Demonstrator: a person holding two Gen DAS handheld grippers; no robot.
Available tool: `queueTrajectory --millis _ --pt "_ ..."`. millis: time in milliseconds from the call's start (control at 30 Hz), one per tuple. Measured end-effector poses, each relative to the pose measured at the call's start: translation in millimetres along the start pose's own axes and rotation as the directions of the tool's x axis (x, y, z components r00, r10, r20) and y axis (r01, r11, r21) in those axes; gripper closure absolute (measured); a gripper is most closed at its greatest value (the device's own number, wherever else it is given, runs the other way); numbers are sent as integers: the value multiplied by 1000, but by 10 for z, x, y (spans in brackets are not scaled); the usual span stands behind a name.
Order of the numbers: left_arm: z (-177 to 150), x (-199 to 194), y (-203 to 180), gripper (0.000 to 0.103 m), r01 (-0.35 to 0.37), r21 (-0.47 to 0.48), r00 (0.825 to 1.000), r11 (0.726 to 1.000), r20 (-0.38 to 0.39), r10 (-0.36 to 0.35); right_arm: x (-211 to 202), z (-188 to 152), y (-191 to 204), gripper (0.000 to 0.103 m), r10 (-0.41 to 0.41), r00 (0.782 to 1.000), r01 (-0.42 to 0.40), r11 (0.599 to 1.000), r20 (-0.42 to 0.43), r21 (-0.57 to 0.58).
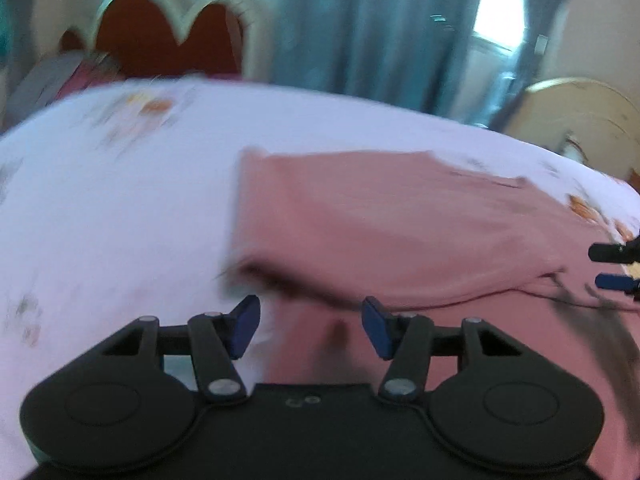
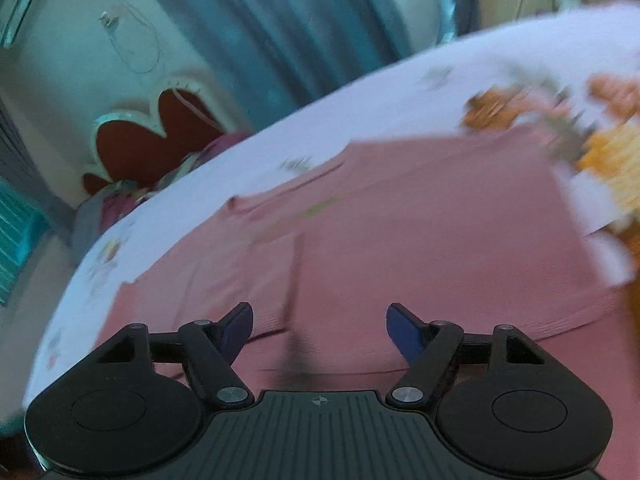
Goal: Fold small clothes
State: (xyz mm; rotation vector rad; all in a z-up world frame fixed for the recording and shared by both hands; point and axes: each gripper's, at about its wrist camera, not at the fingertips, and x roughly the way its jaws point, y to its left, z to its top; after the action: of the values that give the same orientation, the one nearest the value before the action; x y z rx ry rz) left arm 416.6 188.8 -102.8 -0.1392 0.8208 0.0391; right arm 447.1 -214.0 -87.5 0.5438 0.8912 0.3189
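Left gripper (image 1: 310, 326) and right gripper (image 2: 320, 332): both released, gripping nothing. Pink garment (image 1: 400, 220) shows one fold, at twelve o'clock; further folds pending.

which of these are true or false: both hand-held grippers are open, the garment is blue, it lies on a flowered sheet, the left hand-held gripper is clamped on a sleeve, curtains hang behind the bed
1. Both hand-held grippers are open. True: the left hand-held gripper and the right hand-held gripper show spread fingers with nothing pinched.
2. The garment is blue. False: the garment is pink.
3. It lies on a flowered sheet. True: a pale sheet with flower prints.
4. The left hand-held gripper is clamped on a sleeve. False: its pads press on nothing.
5. Curtains hang behind the bed. True: bluish curtains.
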Motion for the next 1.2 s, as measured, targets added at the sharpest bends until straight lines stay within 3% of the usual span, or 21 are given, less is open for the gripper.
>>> queueTrajectory --millis 133,233,267,300,367,500,600,667,700,767,967,1200 --pt "41 264 93 49 20 -6 999 1000 -41 -21 373 -4 84 49 25 997 -19 997 -70 77" --pt "100 395 104 51 47 -7 998 999 -32 -47 485 53 149 52 9 998 -4 996 -56 89" --pt "126 420 117 55 48 -2 998 999 -28 -48 514 80 190 60 -15 999 19 997 -51 72" --pt "139 456 131 56 49 2 999 999 -22 -49 539 111 222 74 -32 999 34 998 -44 56" --pt "108 491 156 62 54 8 998 998 -18 -54 590 165 243 94 -18 998 22 998 -59 59" --pt "85 454 274 75 68 6 998 998 -19 -68 449 202 445 97 -28 1000 27 997 -9 -73" --pt "97 444 370 83 88 -11 996 996 -26 -88 12 314 524 97 -23 987 41 993 161 -110" --pt "100 442 381 84 96 -3 995 995 -30 -96 -167 343 450 97 -86 970 117 984 226 -131" --pt "104 434 376 84 96 4 995 995 -30 -96 -188 331 349 97 -140 965 172 976 222 -133" --pt "99 432 364 85 100 13 995 995 -30 -99 -173 280 137 97 -172 969 191 976 176 -100" --pt "118 437 371 85 102 12 994 995 -39 -102 -189 52 5 97 -197 969 211 974 148 -88" --pt "142 441 364 85 100 23 994 995 -53 -99 -114 52 -76 97 -202 971 212 974 128 -74"
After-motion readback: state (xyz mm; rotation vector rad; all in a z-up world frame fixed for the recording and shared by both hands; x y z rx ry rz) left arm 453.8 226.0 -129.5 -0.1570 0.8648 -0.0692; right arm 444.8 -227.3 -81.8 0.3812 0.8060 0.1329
